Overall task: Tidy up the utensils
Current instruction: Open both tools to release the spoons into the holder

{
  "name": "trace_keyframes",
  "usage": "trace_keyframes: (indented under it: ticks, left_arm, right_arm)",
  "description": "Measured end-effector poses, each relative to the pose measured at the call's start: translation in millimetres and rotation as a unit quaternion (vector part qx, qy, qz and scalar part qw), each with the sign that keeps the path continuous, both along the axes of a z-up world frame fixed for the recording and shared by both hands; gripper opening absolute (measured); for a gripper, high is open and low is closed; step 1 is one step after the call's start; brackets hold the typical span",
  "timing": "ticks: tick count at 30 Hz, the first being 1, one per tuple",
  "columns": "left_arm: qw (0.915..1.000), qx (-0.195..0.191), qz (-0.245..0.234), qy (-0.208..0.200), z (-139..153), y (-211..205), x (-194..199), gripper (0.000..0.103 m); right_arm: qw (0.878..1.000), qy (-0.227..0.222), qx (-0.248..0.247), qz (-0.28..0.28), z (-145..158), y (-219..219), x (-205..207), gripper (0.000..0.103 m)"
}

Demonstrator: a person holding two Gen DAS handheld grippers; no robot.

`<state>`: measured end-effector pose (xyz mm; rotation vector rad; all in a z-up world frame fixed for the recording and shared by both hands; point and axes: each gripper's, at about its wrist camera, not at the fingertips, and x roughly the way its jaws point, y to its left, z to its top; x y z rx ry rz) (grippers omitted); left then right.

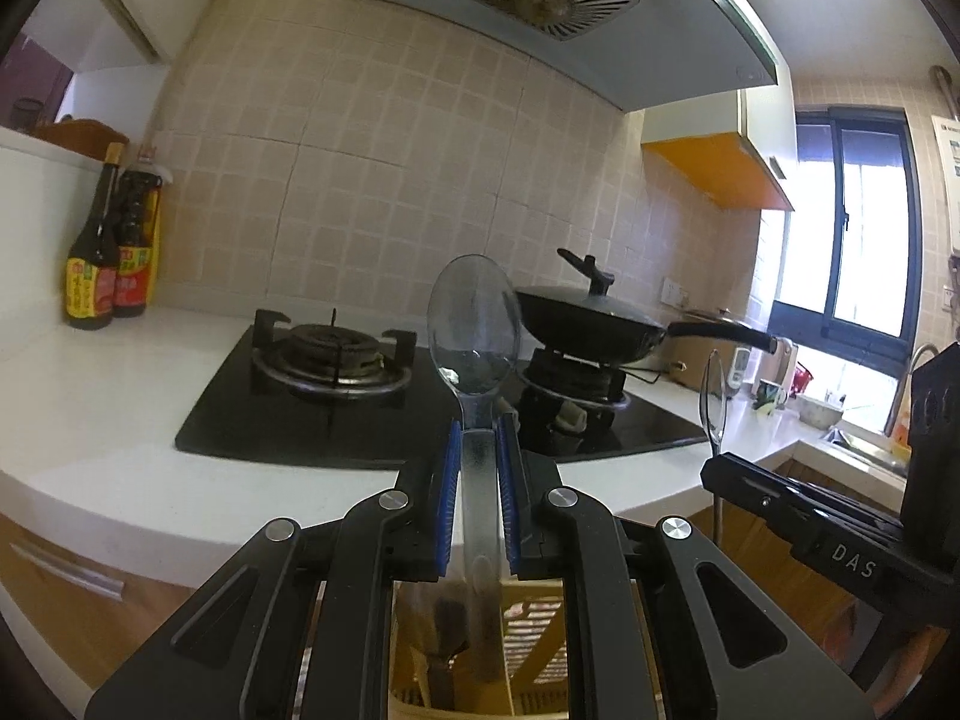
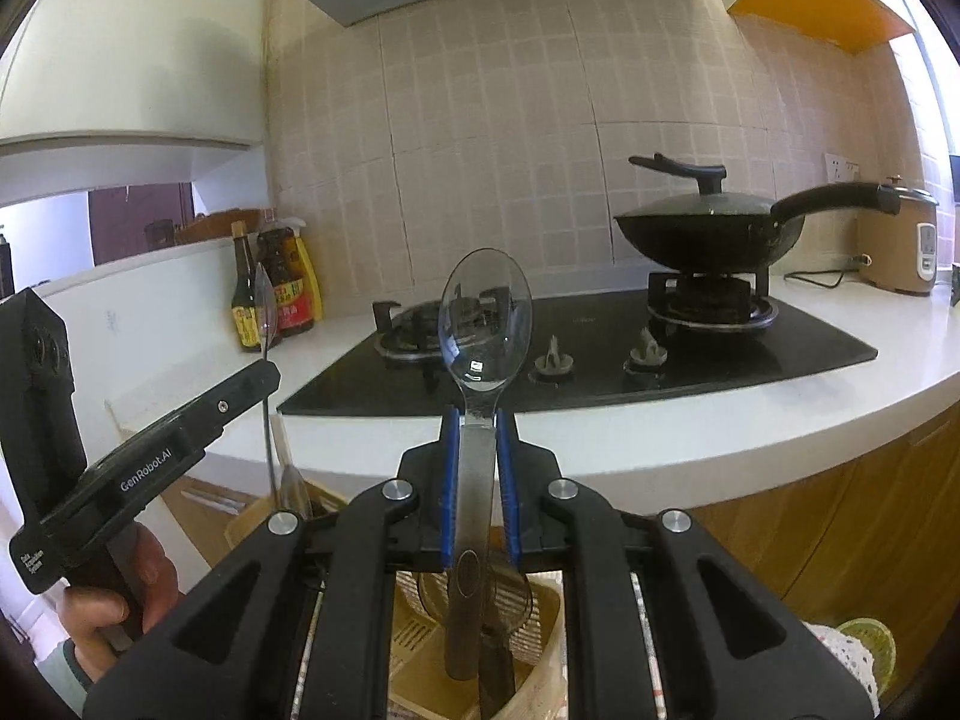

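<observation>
- the left tool (image 1: 478, 504) is squeezed onto the handle of a clear spoon (image 1: 474, 330). the blue pads (image 1: 449, 498) press on both sides of the handle.
- the right tool (image 2: 478, 480) is squeezed onto a second clear spoon (image 2: 485, 324) in the same way, with blue pads (image 2: 450, 480) on each side.
- each spoon stands up straight. the bowl end points up and the handle end points down. the long line of each spoon runs along the tool's fingers.
- both spoons are up in the air, in front of the tabletop (image 1: 108, 396). they do not touch it.
- under each tool there is a yellow holder (image 2: 420, 654) with slats. the handle ends reach down toward it. more dark handles seem to stand inside. i cannot tell if the spoons touch it.
- i think the job is in the middle. two spoons are held, and neither looks let go into a place. what is left is to set them down where they belong.
- farther out are a black stove (image 2: 600, 354), a black pan (image 2: 702, 228) with a lid, and sauce bottles (image 1: 108, 252) by the wall.
</observation>
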<state>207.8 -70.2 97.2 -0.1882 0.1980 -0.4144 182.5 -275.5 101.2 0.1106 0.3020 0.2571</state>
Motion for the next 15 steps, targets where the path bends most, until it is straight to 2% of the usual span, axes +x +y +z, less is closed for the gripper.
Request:
trace_keyframes:
  ticks: [2, 5, 8, 15]
  left_arm:
    - [1.0000, -0.001, -0.003, 0.002, -3.2, 2.2, -1.7, 0.012]
    - [0.9999, 0.004, -0.010, 0.008, -5.3, 4.0, -7.8, 0.022]
    - [0.9998, 0.006, -0.013, 0.013, -5.2, 8.2, -17.8, 0.025]
    - [0.9992, -0.019, -0.018, 0.030, 4.0, 30.6, -50.9, 0.038]
  right_arm:
    - [1.000, 0.007, 0.000, 0.003, -3.7, -1.2, -1.6, 0.011]
    - [1.000, 0.014, -0.001, 0.008, -5.9, -3.3, -9.5, 0.011]
    - [1.000, 0.023, 0.000, 0.013, -6.1, -7.0, -22.7, 0.012]
    - [0.999, 0.050, 0.011, 0.018, -2.8, -17.4, -59.7, 0.012]
